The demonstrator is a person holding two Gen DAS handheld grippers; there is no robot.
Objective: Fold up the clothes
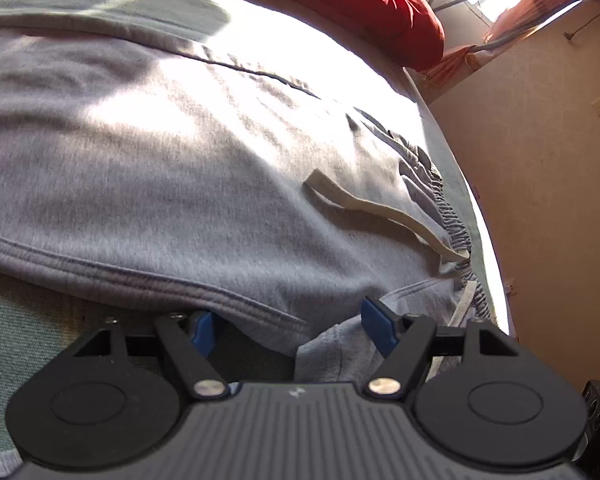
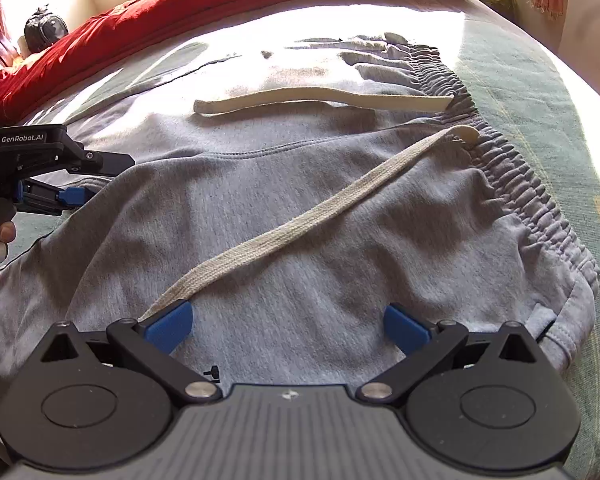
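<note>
Both claws stand wide and hold nothing. Left claw [image 1: 290, 328] sits low at the near hem of the grey sweatpants [image 2: 300, 216], with a fold of that cloth lying between its blue pads, which do not press on it. Right claw [image 2: 288, 326] hovers over the middle of the garment, its left pad just beside the loose end of the nearer drawstring [image 2: 300, 220]; whether they touch I cannot tell.

Those sweatpants lie spread on the bed [image 2: 540, 92], elastic waistband [image 2: 512, 168] toward its right edge in the right wrist view, a second drawstring [image 2: 320, 96] lying further back. A red blanket [image 2: 204, 4] is bunched along the far side.

My judgement is that the fold has not begun and each claw is lining up a pinch. Risks from here: the left claw may catch only the top layer at the hem, so the fold drags unevenly; the right may nip the drawstring instead of cloth, pulling the cord out or bunching the waistband. Glare on the far half also hides the edges.
</note>
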